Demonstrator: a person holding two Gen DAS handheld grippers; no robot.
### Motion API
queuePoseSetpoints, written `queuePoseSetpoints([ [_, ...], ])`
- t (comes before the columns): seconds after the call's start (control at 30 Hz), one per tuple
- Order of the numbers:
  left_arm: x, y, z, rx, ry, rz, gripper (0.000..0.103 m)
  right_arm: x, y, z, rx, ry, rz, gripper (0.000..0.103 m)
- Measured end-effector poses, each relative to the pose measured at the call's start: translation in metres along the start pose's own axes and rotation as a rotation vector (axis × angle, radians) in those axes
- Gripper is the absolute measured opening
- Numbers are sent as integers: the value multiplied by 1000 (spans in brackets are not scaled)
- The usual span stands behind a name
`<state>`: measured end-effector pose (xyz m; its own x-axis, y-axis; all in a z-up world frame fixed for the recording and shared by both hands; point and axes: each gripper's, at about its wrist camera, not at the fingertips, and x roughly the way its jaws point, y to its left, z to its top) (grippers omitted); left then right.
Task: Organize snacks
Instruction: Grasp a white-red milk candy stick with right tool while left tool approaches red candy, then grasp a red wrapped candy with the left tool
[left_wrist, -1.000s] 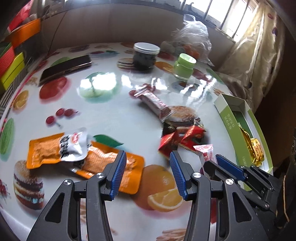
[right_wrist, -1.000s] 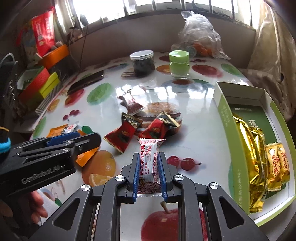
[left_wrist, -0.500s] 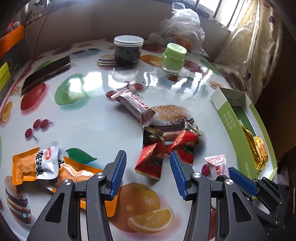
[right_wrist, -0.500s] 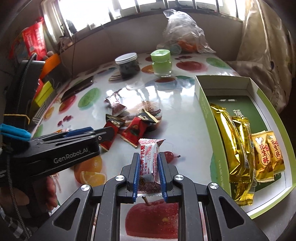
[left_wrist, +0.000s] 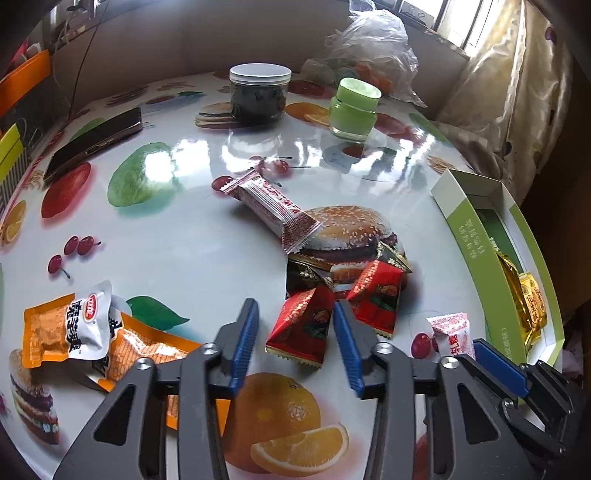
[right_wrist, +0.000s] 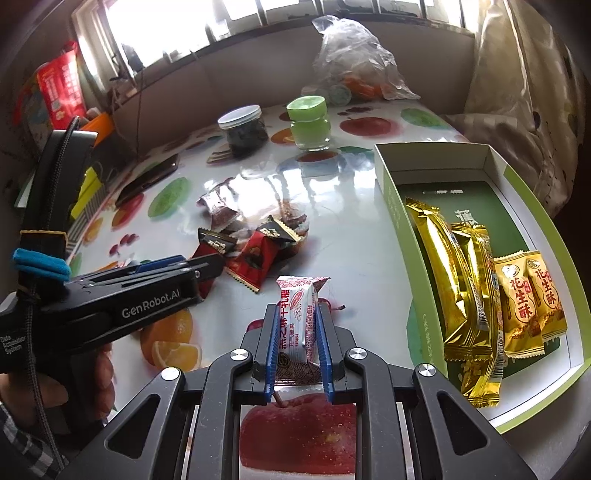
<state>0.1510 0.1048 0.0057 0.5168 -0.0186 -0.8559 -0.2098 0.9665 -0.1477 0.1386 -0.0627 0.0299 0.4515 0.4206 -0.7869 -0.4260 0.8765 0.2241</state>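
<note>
Left tongs (left_wrist: 295, 325) just been closing, still spread around shiny red foil snack packet (left_wrist: 301, 326) on near fruit-print counter (left_wrist: 184, 240). Right tongs (right_wrist: 295, 325) pinching white-and-red wrapped candy (right_wrist: 300, 314) upright, left of green cardboard box (right_wrist: 391, 206).

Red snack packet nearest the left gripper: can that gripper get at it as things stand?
Probably yes. The red snack packet lies flat between the left gripper fingers, which have just been closing around it; nothing covers it, though a second red packet sits close beside.

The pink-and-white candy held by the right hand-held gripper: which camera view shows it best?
The right wrist view: the pink-and-white candy stands upright, centred between the right hand-held gripper pads, print readable. The left wrist view shows only its top, the rest hidden behind the gripper.
</note>
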Motion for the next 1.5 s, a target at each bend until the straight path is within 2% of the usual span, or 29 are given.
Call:
queuePoseSetpoints([
  [0.07, 0, 0, 0, 2, -2, 3, 32, 0, -1, 0, 1, -1, -1, 18],
  [0.13, 1, 0, 0, 3, -3, 3, 29, 0, -1, -1, 3, -2, -1, 18],
  [0.27, 0, 1, 0, -5, -7, 3, 27, 0, -1, -1, 1, -3, -2, 18],
  [1.0, -27, 3, -4, -11, -65, 7, 27, -15, 7, 0, -20, -33, -5, 18],
  [1.5, -49, 2, -6, -3, -115, -16, 27, -31, 10, -3, -25, -62, -13, 18],
])
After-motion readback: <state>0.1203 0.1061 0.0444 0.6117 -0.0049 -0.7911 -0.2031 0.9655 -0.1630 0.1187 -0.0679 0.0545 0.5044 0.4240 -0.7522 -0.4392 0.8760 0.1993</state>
